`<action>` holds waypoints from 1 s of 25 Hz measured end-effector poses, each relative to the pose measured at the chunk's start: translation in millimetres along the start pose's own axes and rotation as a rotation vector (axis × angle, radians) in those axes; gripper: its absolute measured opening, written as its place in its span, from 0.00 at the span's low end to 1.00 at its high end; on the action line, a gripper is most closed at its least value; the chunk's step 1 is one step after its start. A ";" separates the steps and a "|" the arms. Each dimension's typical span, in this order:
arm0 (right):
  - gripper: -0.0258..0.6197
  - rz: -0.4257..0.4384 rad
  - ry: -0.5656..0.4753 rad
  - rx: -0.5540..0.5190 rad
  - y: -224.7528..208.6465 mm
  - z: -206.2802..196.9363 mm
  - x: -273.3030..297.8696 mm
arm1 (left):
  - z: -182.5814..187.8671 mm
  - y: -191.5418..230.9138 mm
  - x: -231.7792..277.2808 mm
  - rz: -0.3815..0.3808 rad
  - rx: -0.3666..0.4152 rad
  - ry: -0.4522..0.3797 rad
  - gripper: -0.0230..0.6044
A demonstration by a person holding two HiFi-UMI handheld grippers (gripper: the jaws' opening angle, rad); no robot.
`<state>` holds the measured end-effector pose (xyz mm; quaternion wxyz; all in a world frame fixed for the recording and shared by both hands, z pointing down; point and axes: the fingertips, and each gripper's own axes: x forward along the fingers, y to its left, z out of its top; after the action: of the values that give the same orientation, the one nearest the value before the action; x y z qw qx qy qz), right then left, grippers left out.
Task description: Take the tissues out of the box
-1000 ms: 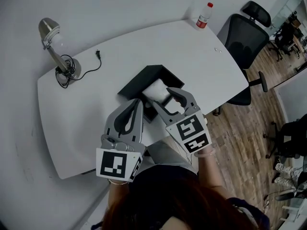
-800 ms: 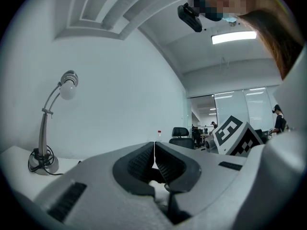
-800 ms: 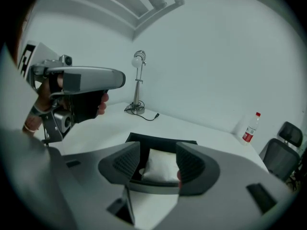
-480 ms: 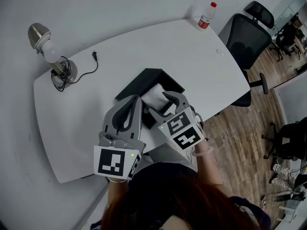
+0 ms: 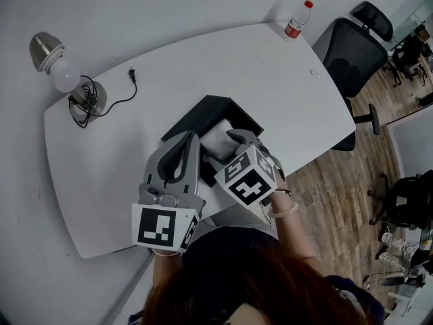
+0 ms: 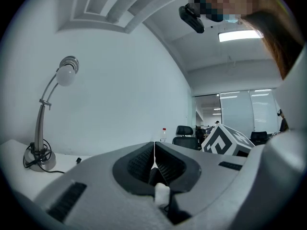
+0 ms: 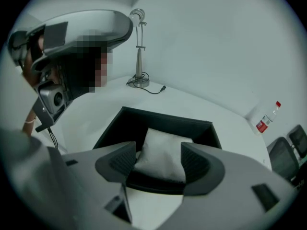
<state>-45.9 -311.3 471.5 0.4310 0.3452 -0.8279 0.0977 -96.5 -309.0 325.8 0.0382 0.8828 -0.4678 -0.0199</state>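
Observation:
A black open box [image 5: 201, 108] sits on the white table [image 5: 270, 80], with a white tissue pack [image 5: 218, 138] lying inside it. My right gripper [image 5: 229, 143] leans down into the box from the near side. In the right gripper view the box [image 7: 163, 120] is just ahead, and the tissue pack [image 7: 166, 145] lies between the jaws of the right gripper [image 7: 159, 150]. Those jaws are opening and the pads stand off the pack's sides. My left gripper [image 5: 191, 137] hovers at the box's near left edge, and the left gripper [image 6: 154, 148] is shut with nothing in it.
A desk lamp [image 5: 57, 65] with its coiled cable [image 5: 126, 95] stands at the table's far left. A red-capped bottle [image 5: 298, 20] stands at the far right corner. A black office chair [image 5: 352, 51] is beyond the table's right edge, above wooden floor.
My right gripper has tipped further down over the box and its jaws have spread wider around the tissue pack. The left gripper has barely moved.

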 end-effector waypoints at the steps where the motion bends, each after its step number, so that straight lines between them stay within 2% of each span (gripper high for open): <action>1: 0.46 0.007 0.019 -0.005 0.5 -1.1 2.5 | -0.8 1.3 1.1 0.003 -0.002 0.001 0.08; 9: 0.47 0.023 0.128 -0.017 -0.3 -8.8 16.7 | -4.8 13.4 6.1 0.036 -0.021 0.003 0.08; 17: 0.47 -0.049 0.220 -0.083 -4.4 -18.5 24.9 | -8.1 21.2 7.9 0.063 -0.031 0.009 0.08; 25: 0.37 -0.057 0.226 -0.110 -7.7 -18.5 23.6 | -7.2 18.7 4.5 0.068 -0.024 0.008 0.08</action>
<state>-38.1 -320.0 500.2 0.5424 0.3313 -0.7681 0.0779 -108.9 -322.9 334.7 0.0515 0.8660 -0.4970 -0.0206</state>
